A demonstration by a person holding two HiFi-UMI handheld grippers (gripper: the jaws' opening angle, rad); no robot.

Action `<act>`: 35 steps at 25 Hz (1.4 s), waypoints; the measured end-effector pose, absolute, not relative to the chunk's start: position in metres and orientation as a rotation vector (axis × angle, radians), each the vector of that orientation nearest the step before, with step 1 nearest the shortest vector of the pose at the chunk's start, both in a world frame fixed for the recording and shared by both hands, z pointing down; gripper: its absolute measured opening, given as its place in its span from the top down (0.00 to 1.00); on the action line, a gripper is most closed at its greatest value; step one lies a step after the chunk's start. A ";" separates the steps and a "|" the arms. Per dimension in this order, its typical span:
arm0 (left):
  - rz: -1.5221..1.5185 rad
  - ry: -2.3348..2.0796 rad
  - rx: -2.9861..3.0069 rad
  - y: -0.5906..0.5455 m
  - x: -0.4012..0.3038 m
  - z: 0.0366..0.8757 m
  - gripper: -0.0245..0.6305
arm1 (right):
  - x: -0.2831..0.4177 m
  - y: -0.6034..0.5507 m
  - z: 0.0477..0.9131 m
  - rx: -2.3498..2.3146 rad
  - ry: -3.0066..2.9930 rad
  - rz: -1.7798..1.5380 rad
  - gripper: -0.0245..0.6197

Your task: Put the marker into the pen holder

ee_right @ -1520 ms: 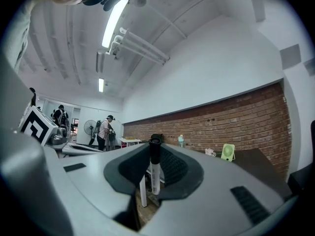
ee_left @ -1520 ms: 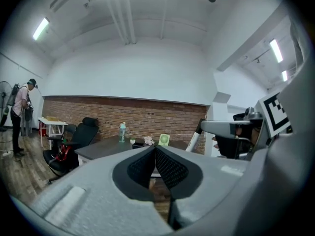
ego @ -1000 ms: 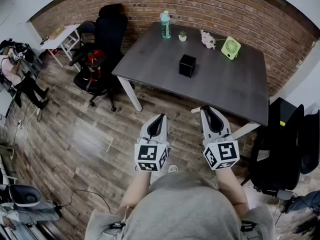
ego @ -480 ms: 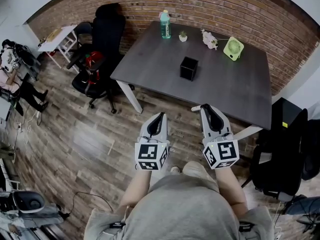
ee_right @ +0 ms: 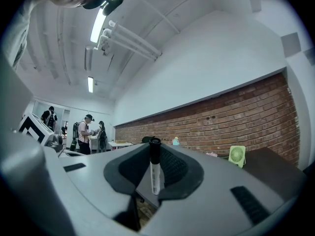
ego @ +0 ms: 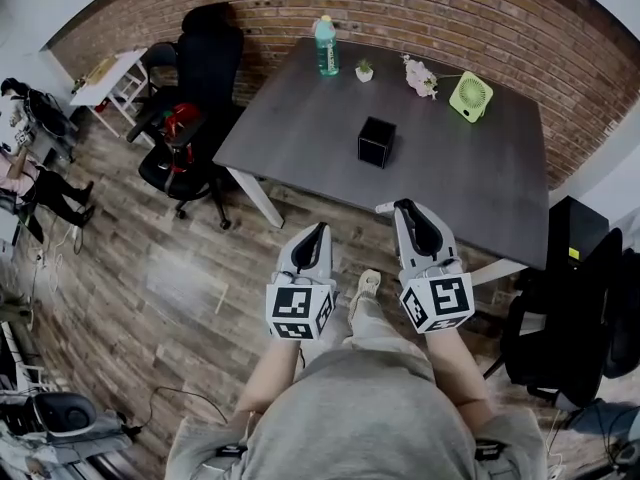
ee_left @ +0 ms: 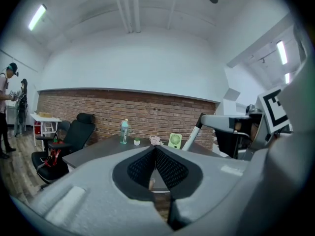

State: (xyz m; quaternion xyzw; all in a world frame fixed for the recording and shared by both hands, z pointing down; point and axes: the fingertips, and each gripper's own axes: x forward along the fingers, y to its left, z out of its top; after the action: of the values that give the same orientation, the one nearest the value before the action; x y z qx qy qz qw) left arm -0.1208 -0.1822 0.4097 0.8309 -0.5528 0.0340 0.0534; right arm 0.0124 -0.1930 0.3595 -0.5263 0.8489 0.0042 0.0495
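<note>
The black cube pen holder (ego: 376,141) stands near the middle of the dark grey table (ego: 480,178). My right gripper (ego: 408,209) hovers just short of the table's near edge, shut on the marker (ego: 384,207), whose white end pokes out to the left. In the right gripper view the marker (ee_right: 155,173) stands upright between the jaws, black cap on top. My left gripper (ego: 318,232) is over the wooden floor, left of the right one, with its jaws shut on nothing (ee_left: 155,150). From the left gripper view the marker (ee_left: 192,134) shows at the right.
On the table's far side are a green bottle (ego: 325,46), a small plant pot (ego: 365,71), pink flowers (ego: 418,76) and a green fan (ego: 469,96). Black office chairs (ego: 195,88) stand left of the table. Dark equipment (ego: 570,308) sits at the right. People stand far left.
The person has stepped toward the table, one foot now showing between the grippers. Both grippers sit slightly closer to the table edge. Their jaws and the held marker are unchanged.
</note>
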 end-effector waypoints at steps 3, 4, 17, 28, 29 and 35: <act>0.116 -1.678 2.523 -0.207 -0.120 0.414 0.93 | 0.013 -0.217 0.365 -1.609 2.591 0.011 0.86; 0.121 -1.678 2.523 -0.215 -0.120 0.416 0.93 | 0.014 -0.225 0.366 -1.614 2.591 0.012 0.86; 0.147 -1.663 2.526 -0.337 -0.111 0.425 0.93 | 0.026 -0.347 0.377 -1.639 2.602 0.011 0.86; 0.161 -1.665 2.498 -0.422 -0.104 0.424 0.93 | 0.032 -0.436 0.379 -1.640 2.648 -0.009 0.86; 0.160 -1.666 2.495 -0.427 -0.103 0.425 0.93 | 0.033 -0.442 0.381 -1.639 2.655 -0.013 0.86; 0.157 -1.670 2.475 -0.452 -0.101 0.426 0.93 | 0.033 -0.474 0.400 -1.636 2.702 -0.057 0.86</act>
State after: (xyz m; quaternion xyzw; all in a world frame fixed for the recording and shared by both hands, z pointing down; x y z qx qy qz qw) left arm -0.1012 -0.4521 0.4264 0.8254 -0.5570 0.0524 0.0755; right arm 0.0326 -0.4739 0.4002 -0.5178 0.8553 -0.0180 -0.0090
